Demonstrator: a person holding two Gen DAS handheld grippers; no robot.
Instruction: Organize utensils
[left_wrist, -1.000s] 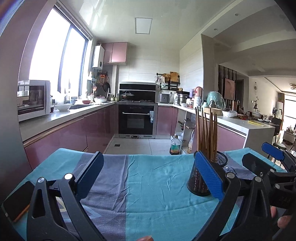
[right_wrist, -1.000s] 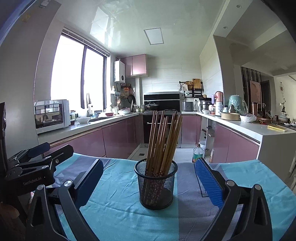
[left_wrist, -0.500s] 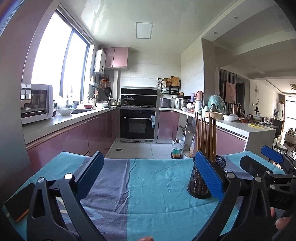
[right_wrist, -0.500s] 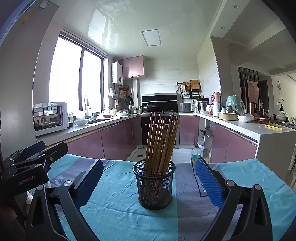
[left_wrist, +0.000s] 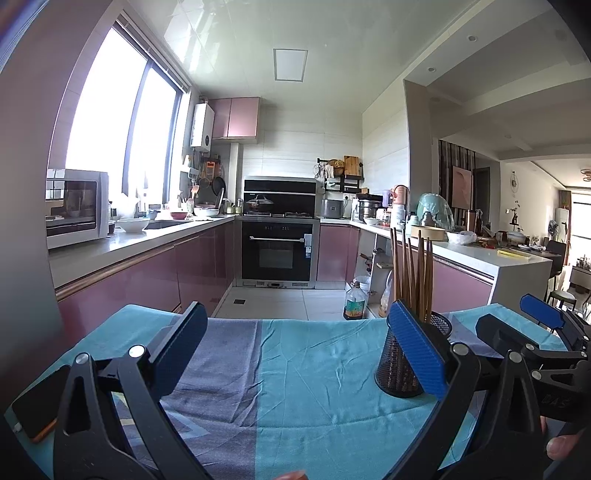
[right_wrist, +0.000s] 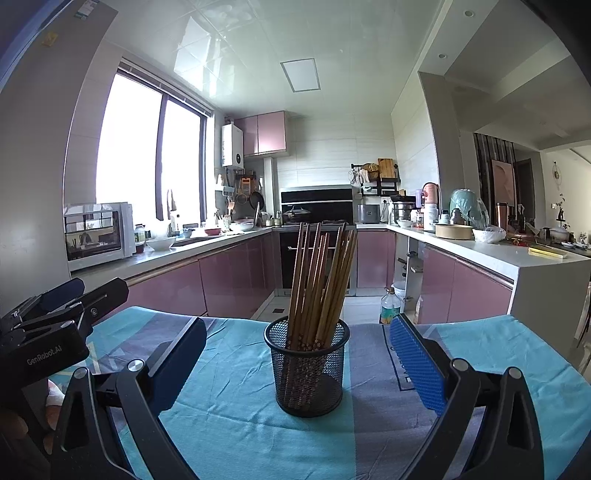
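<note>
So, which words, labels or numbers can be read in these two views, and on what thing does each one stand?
"GenRobot.AI": on the black body of the left gripper, seen in the right wrist view.
Raised letters on the right gripper, left wrist view: too blurred.
Print on the tablecloth: partly hidden, unreadable.
Oven sticker and bottle label: too small.

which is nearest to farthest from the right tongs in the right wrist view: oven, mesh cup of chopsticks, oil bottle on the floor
From the right tongs, both sets open:
1. Mesh cup holding the chopsticks, on the blue cloth straight ahead between the fingers.
2. Oil bottle, on the floor past the table edge, to the right.
3. Oven, at the kitchen's back wall, behind the chopsticks.
</note>
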